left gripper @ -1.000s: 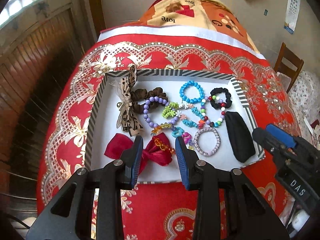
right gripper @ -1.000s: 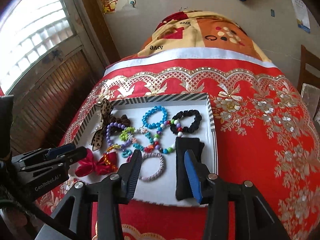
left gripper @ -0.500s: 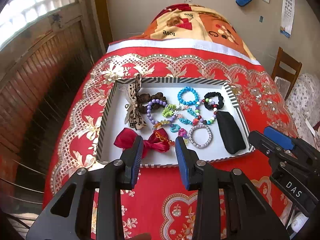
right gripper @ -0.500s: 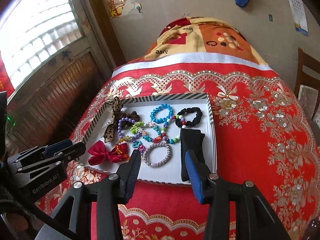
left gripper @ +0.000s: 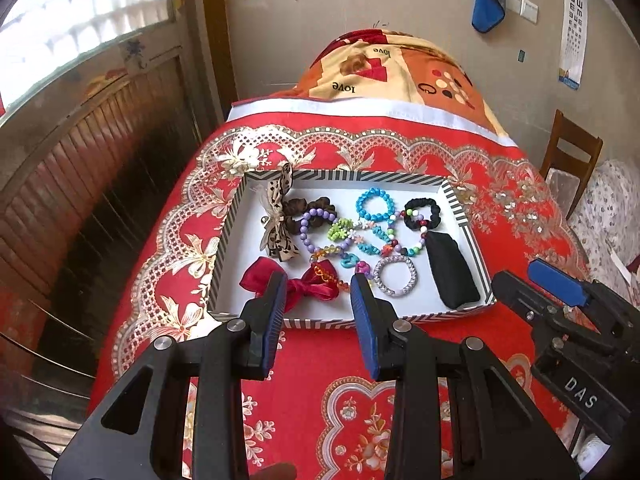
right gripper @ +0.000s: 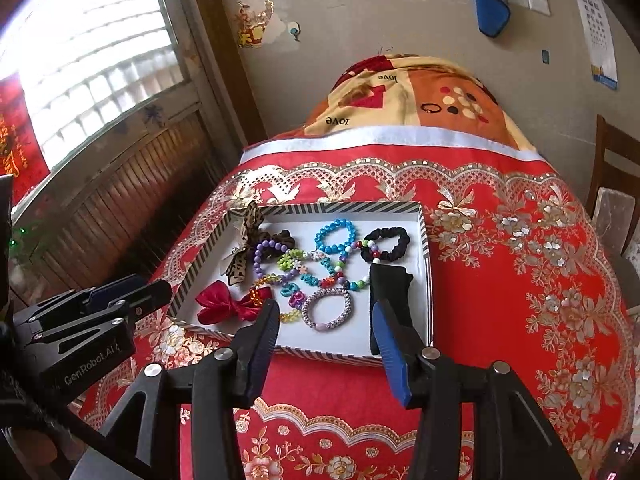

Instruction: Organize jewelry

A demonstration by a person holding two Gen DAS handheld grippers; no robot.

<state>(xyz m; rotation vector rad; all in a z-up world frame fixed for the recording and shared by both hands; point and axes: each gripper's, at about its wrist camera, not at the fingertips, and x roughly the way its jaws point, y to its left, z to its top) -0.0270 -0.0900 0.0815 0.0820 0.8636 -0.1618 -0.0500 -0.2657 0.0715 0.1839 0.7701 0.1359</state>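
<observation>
A white tray with a striped rim (left gripper: 464, 208) (right gripper: 426, 236) lies on the red cloth. It holds a red bow (left gripper: 304, 286) (right gripper: 218, 302), a leopard bow (left gripper: 278, 224), a blue bead bracelet (left gripper: 375, 204) (right gripper: 335, 236), a black scrunchie (left gripper: 422, 212) (right gripper: 386, 244), a silver bracelet (left gripper: 396, 276) (right gripper: 328, 308), a black pouch (left gripper: 454, 272) (right gripper: 390, 288) and several other beaded strands. My left gripper (left gripper: 319, 286) is open and empty, above the tray's near rim. My right gripper (right gripper: 326, 314) is open and empty, near the tray's front right.
The red patterned cloth (left gripper: 400, 408) covers a table with a folded orange blanket (left gripper: 384, 76) at its far end. A wooden chair (left gripper: 572, 160) stands at the right. Wooden panelling and a window (right gripper: 92, 80) are at the left.
Both grippers have pulled back and risen from the tray, so it looks smaller and farther. Both stay open and empty. The items in the tray have not moved.
</observation>
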